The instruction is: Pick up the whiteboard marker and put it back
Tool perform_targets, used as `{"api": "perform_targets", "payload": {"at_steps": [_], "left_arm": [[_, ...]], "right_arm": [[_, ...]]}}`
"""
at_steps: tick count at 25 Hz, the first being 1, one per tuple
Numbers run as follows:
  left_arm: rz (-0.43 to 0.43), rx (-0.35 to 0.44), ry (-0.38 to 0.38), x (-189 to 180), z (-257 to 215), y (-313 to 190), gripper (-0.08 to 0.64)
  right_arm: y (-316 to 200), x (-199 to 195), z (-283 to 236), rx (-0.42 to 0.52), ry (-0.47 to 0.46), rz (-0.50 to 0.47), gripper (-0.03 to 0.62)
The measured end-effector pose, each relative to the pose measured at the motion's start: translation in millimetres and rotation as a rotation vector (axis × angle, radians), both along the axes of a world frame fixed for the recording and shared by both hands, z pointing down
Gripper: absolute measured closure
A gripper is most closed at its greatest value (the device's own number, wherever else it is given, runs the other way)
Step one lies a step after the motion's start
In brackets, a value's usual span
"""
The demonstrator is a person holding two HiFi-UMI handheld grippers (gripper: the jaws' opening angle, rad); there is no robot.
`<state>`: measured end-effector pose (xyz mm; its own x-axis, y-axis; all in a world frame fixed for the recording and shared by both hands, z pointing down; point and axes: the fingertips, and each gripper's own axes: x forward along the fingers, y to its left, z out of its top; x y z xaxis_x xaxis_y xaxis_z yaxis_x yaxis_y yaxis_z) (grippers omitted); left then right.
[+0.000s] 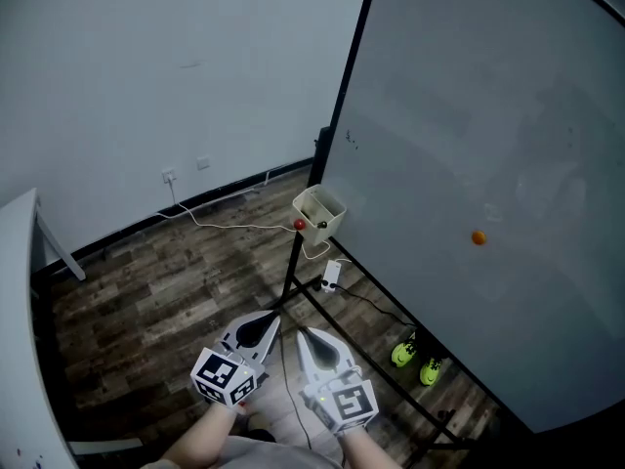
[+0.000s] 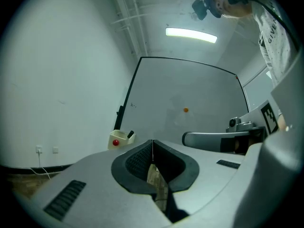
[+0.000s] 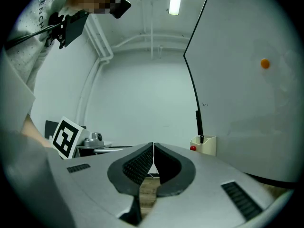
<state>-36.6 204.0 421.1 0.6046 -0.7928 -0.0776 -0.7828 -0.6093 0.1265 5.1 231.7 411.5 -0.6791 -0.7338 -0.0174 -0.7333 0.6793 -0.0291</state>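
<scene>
A cream holder box [image 1: 319,210] hangs at the whiteboard's [image 1: 488,145] lower left corner. A dark marker [image 1: 320,223] stands in it, and a red magnet [image 1: 299,225] sticks on its side. My left gripper [image 1: 275,319] and right gripper [image 1: 302,334] are low and near me, well short of the box, side by side. Both are shut with nothing between the jaws. The left gripper view shows its shut gripper [image 2: 152,141] with the box [image 2: 121,138] and marker tip [image 2: 130,134] far beyond. In the right gripper view the shut gripper [image 3: 153,145] points toward the box [image 3: 204,145] and marker [image 3: 202,139].
An orange magnet [image 1: 478,237] sits on the board. Under the board are its black stand frame [image 1: 371,369], a pair of green shoes [image 1: 417,360], a white power strip [image 1: 332,274] and a cable [image 1: 234,226]. A white table edge [image 1: 20,301] is at the left.
</scene>
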Motion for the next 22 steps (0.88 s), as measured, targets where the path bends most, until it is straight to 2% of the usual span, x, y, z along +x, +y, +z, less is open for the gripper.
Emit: {"api": "perform_targets", "payload": {"at_steps": [4, 7, 9, 22], "left_arm": [[0.043, -0.011, 0.003, -16, 6, -33, 0.545], [0.050, -0.021, 0.019, -28, 9, -49, 0.545], [0.052, -0.028, 0.027, -33, 12, -57, 0.545], [0.022, -0.069, 0.059, -57, 26, -99, 0.545]], "right_arm": [[-34, -22, 0, 0.035, -0.015, 0.018, 0.572], [-48, -35, 8, -0.001, 0.022, 0.016, 0.572], [-58, -40, 10, 0.009, 0.017, 0.013, 0.572], [-113, -47, 19, 0.005, 0.024, 0.035, 0.572]]}}
